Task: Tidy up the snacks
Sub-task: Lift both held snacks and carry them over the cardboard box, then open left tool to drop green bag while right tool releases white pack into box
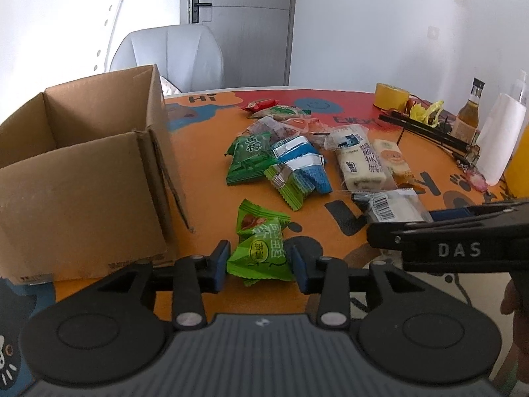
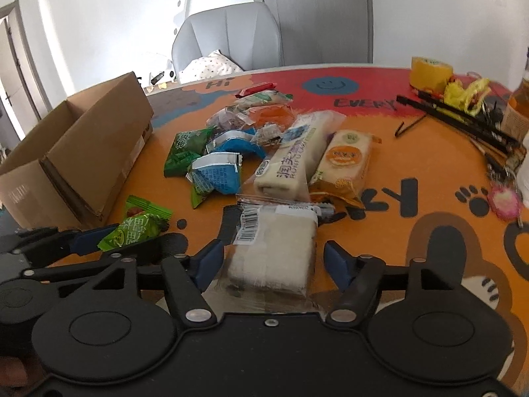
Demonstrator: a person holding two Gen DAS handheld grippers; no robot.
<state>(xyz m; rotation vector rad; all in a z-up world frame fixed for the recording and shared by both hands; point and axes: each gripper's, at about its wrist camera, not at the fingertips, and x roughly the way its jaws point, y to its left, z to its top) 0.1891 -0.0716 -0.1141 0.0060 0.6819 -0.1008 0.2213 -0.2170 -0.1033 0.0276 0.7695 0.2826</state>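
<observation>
A bright green snack packet [image 1: 261, 248] lies on the orange table mat between the blue pads of my left gripper [image 1: 259, 264], which is open around it. The packet [image 2: 132, 231] also shows in the right wrist view at the left gripper's fingertips [image 2: 86, 240]. A white cake in clear wrap with a barcode [image 2: 272, 251] lies between the pads of my open right gripper [image 2: 274, 263], with a gap on the right side. An open cardboard box [image 1: 82, 178] stands to the left, seen again in the right wrist view [image 2: 92, 152]. More snacks are piled in the middle [image 1: 291, 162] [image 2: 238, 152].
At the far right stand a yellow tape roll [image 2: 429, 72], black sticks [image 2: 456, 115], a brown bottle [image 1: 467, 115] and a white container [image 1: 499, 139]. A pink keychain [image 2: 504, 201] lies near the right edge. A grey chair [image 2: 228, 39] stands behind the table.
</observation>
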